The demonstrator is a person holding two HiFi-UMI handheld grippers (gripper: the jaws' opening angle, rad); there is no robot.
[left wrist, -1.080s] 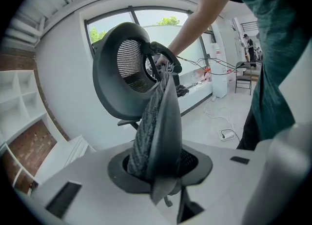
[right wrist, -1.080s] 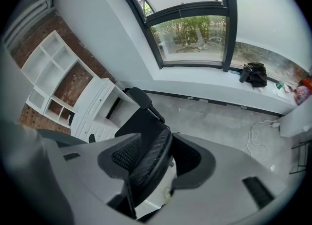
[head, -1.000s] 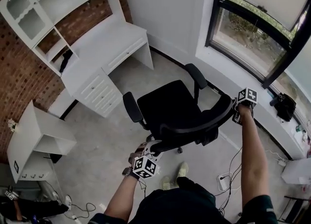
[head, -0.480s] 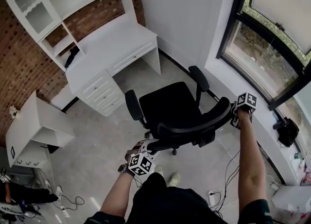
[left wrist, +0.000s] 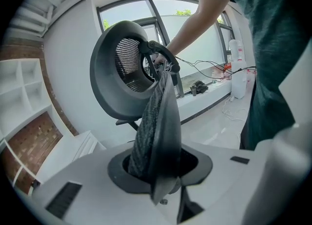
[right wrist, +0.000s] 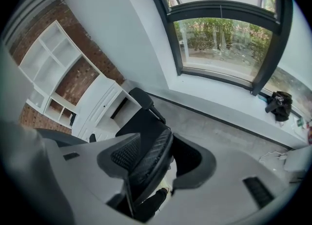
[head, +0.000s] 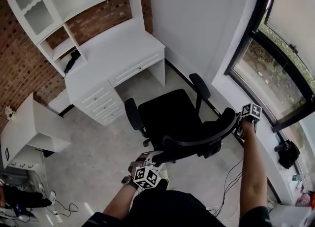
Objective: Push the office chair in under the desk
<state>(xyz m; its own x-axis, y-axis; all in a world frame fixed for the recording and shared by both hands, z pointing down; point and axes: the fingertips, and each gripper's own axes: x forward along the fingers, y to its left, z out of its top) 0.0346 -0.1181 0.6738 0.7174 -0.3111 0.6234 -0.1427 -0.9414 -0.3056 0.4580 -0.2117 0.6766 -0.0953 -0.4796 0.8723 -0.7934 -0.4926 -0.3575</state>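
The black office chair stands on the floor with its seat facing the white desk, short of the kneehole. Its curved mesh backrest is nearest me. My left gripper is shut on the backrest's left edge, and in the left gripper view the backrest rim runs up from between the jaws. My right gripper is shut on the backrest's right end. In the right gripper view the mesh edge sits between its jaws, with the desk beyond.
The desk has a drawer stack at its left and a white hutch above. A low white shelf unit stands at the left. A window sill with a black bag runs along the right. Cables lie on the floor.
The chair has rolled a little closer to the desk and I have stepped forward with it. Both grippers stay on the ends of the backrest.
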